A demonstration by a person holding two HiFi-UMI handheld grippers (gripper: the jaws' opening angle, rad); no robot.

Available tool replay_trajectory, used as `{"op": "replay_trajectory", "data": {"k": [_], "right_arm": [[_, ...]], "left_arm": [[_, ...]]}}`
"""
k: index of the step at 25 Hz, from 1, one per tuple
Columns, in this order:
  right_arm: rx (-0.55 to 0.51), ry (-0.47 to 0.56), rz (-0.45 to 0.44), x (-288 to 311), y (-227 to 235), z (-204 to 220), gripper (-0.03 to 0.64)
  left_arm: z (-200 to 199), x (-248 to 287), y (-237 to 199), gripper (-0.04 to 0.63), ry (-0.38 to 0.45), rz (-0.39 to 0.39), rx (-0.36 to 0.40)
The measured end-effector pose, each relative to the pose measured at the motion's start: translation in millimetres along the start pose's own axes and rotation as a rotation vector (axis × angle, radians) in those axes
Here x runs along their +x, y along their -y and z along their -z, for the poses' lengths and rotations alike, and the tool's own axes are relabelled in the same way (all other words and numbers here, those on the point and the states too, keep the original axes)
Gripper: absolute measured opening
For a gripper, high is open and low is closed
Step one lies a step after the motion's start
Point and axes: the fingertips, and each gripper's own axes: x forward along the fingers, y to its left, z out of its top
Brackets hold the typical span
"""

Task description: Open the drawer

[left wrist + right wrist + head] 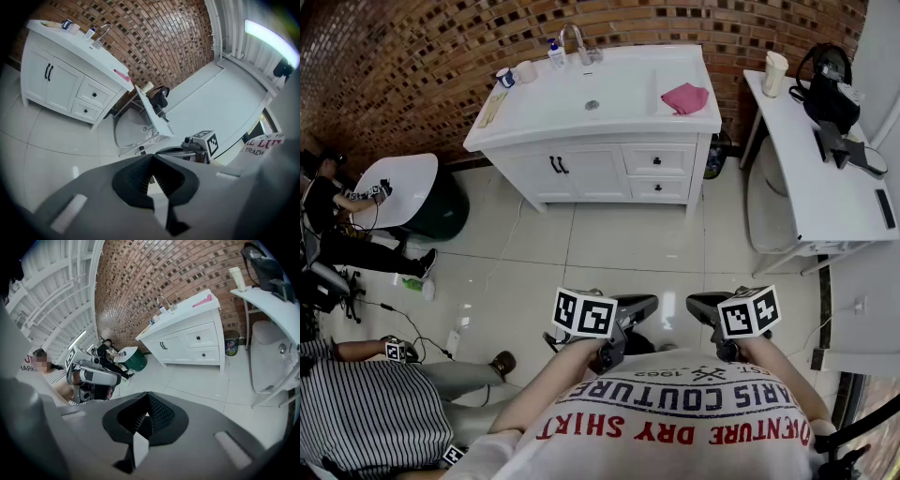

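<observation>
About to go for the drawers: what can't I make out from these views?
Drawer insides: the upper drawer and lower drawer are shut, so their fronts hide the contents in every view.
Bottle label: too small to read in the head view.
Bin beside the vanity: mostly behind its side panel in the head view; contents too small in the right gripper view.

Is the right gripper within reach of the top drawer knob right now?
Probably not yet. The right gripper is shut and far back, with a stretch of floor between it and the top drawer knob. Nothing blocks the path; stepping closer should do.
</observation>
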Motion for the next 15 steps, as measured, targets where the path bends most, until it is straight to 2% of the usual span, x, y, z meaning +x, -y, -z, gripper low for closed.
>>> {"op": "replay_trajectory", "data": {"k": [6, 15], "right_arm": [[-0.012, -0.047, -0.007, 20, 11, -6, 0.006], [0.054, -0.06, 0.039, 71, 43, -82, 0.006]], "left_arm": [[-14, 7, -26, -0.006, 0.0, 0.017, -0.024], [-95, 10, -90, -0.006, -0.057, 0.059, -0.039]]}}
